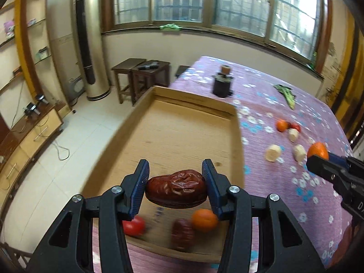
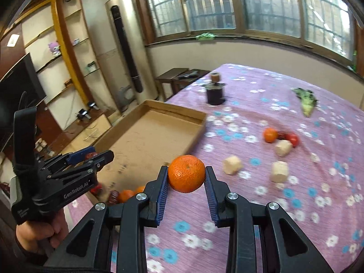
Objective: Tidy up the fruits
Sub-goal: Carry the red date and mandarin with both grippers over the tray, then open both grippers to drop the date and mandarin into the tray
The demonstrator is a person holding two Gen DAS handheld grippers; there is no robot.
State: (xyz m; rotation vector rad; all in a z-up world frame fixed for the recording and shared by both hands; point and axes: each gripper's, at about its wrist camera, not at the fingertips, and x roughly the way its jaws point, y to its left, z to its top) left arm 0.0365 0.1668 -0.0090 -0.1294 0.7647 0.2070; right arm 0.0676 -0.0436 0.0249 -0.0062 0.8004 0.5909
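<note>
Partly done: a tomato (image 1: 134,225), date (image 1: 182,234) & orange (image 1: 204,220) already lie at near end of cardboard tray (image 1: 195,100). Left gripper (image 1: 175,183) is clamped on a red date (image 1: 176,188) over tray; right gripper (image 2: 187,178) on a mandarin (image 2: 186,173) above desk (image 2: 284,204). Approx 6 pcs are left far right, e.g. orange fruit (image 2: 270,135)

Tower air conditioner (image 1: 85,43): upright, upper left of the frame, against the wall.
Wooden stools (image 1: 141,77): two, side by side, below the window (image 1: 182,0).
Shelves (image 2: 68,45): left wall, a plush toy (image 2: 53,46) on one.
Dark jar (image 2: 213,91): upper centre, standing on the floral purple cloth (image 2: 295,204).
Television (image 2: 18,82): far left.
</note>
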